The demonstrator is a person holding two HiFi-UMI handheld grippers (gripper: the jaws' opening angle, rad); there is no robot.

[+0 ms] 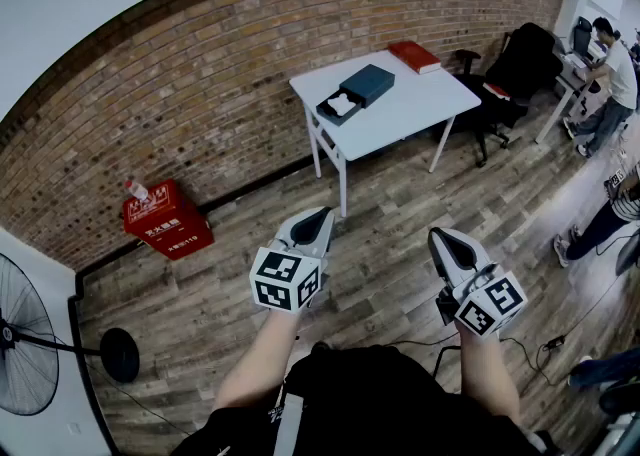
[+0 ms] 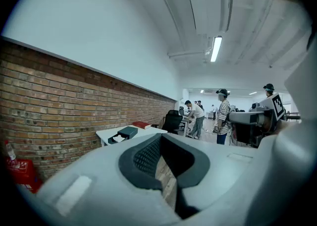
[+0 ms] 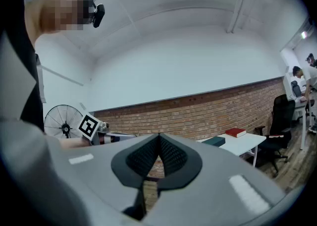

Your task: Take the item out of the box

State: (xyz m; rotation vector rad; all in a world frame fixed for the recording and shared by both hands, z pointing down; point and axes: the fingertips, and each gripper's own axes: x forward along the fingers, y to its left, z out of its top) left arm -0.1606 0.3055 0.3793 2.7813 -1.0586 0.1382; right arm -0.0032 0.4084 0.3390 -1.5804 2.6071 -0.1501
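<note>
A dark teal box (image 1: 353, 94) lies on a white table (image 1: 420, 104) against the brick wall, its tray slid partly out with a white item (image 1: 341, 104) in it. The box (image 2: 124, 134) shows small in the left gripper view, and its dark lid (image 3: 214, 141) in the right gripper view. My left gripper (image 1: 318, 218) is held over the floor well short of the table, jaws shut and empty. My right gripper (image 1: 443, 237) hangs beside it, also shut with nothing in it. Both point toward the table.
A red book (image 1: 415, 56) lies at the table's far end. A black office chair (image 1: 497, 94) stands right of the table. A red box (image 1: 167, 221) sits by the wall at left, a standing fan (image 1: 25, 359) further left. People stand at the right (image 1: 610, 74).
</note>
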